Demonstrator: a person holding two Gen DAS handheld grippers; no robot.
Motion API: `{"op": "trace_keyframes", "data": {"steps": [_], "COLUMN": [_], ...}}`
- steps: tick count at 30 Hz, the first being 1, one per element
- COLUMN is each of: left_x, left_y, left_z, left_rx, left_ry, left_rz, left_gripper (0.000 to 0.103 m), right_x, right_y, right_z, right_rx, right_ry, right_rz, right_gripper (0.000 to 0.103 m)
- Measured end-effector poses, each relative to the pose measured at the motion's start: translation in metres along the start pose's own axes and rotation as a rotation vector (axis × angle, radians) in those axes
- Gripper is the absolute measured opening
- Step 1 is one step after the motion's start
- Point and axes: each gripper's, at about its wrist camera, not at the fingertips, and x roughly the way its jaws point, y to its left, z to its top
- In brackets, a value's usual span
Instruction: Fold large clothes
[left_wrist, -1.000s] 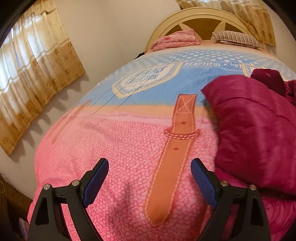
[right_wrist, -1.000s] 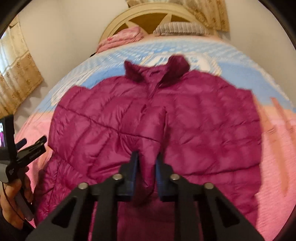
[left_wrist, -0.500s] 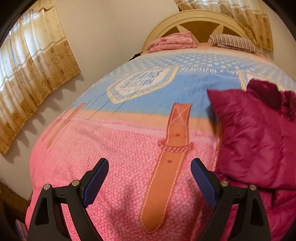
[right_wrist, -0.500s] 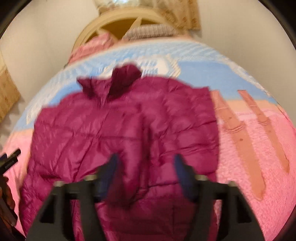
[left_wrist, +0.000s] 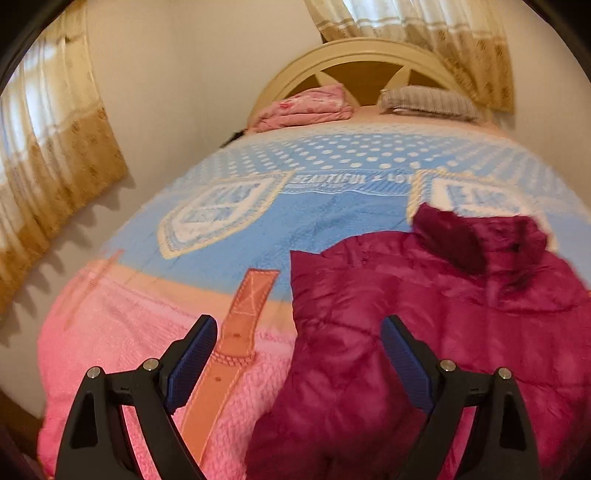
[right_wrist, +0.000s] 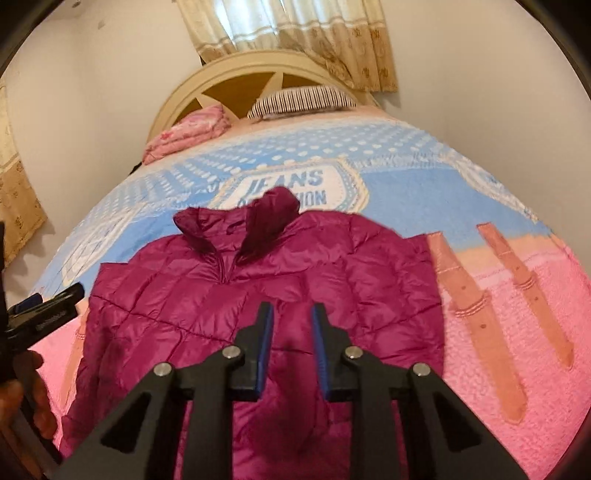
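your right hand-held gripper (right_wrist: 291, 325) hangs over the lower middle of the magenta puffer jacket (right_wrist: 258, 295), its blue-padded fingers (right_wrist: 266, 343) parted by a narrow gap with nothing pinched between them; whether the tips touch the fabric cannot be told. your left hand-held gripper (left_wrist: 295, 350) is spread wide and holds nothing, one finger over the pink part of the blanket (left_wrist: 129, 332) and the other over the jacket's (left_wrist: 424, 314) side edge. in the right wrist view that left hand-held gripper (right_wrist: 40, 314) shows at the frame's left edge, just beside the jacket, with your left hand (right_wrist: 22, 398) below it.

the jacket lies spread front-up on the bed's blanket (right_wrist: 498, 332), collar (right_wrist: 236, 225) toward the headboard (right_wrist: 236, 77), partly covering the "jeans" badge printed on the blue half. both sleeves look folded in over the body. orange strap prints run across the pink half on either side of the jacket.

farther off, a folded pink cloth (right_wrist: 188, 133) and a striped pillow (right_wrist: 299, 98) rest against the headboard, with beige curtains (right_wrist: 288, 33) behind it and along the left wall.
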Motion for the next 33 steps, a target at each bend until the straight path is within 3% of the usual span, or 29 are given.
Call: {"op": "trace_keyframes", "data": {"steps": [4,6,13,19,26,33], "left_x": [0.047,0.067,0.087,0.090,0.096,0.097], "left_y": [-0.018,-0.016,-0.009,-0.007,0.009,0.011], "left_z": [-0.008,-0.019,-0.033,-0.035,-0.037,-0.037], "left_rx": [0.084,0.095,0.057,0.019,-0.065,-0.075], "left_ry": [0.022,0.061,0.102,0.110,0.141,0.145], "left_rz": [0.191,0.206,0.127,0.095,0.005,-0.009], "left_gripper": [0.091,0.091,0.092,0.095,0.097,0.097], "right_x": [0.021,0.033,0.071,0.075,0.076,0.077], "right_y": [0.010,0.012,0.013,0.010,0.015,0.014], "right_z": [-0.003,-0.007,-0.030,-0.034,-0.035,-0.035], "right_rx": [-0.027,-0.029,-0.068,-0.048,-0.067,-0.066], "right_ry": [0.022,0.046,0.101,0.104,0.099,0.098], "right_rz": [-0.037,-0.042,-0.074,-0.069,-0.095,-0.093], "right_gripper": [0.024,0.024,0.024,0.024,0.025,0.025]}}
